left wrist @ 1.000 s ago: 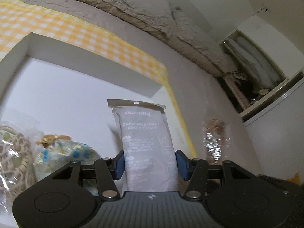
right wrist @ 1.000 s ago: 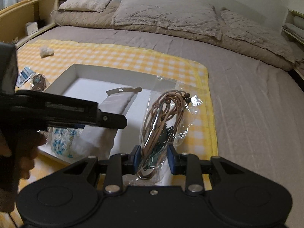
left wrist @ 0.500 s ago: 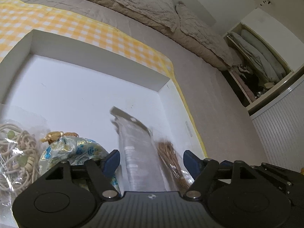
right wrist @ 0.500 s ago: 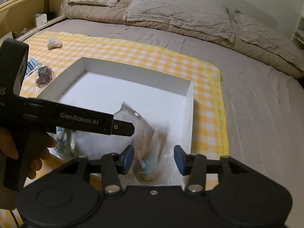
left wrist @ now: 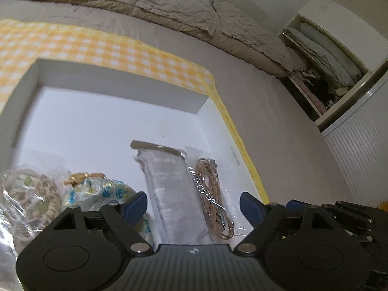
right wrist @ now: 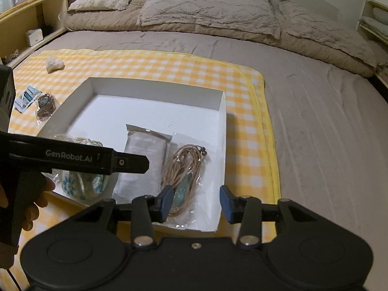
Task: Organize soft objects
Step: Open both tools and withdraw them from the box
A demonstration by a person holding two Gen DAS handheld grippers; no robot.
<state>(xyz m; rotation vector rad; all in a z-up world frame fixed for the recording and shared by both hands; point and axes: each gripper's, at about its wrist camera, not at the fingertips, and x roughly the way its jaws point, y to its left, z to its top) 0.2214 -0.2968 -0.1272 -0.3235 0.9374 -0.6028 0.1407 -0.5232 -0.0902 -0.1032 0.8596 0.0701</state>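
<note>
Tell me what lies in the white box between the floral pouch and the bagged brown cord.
The grey seat-cushion packet lies flat between the floral pouch and the bagged brown cord in the white box; both wrist views show it.

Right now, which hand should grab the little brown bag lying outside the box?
Probably the left gripper: its jaws are opening and empty, and the brown bag lies on the checked cloth on the left gripper's side.

A grey bed [right wrist: 315, 121] carries a yellow checked blanket [right wrist: 169, 65]. Quilted pillows [right wrist: 206, 7] lie along its head. A wooden headboard shelf [right wrist: 36, 24] at left holds a small white box [right wrist: 35, 36]. An open cupboard [left wrist: 325, 55] at right holds folded bedding, above a white ribbed panel [left wrist: 359, 152].
</note>
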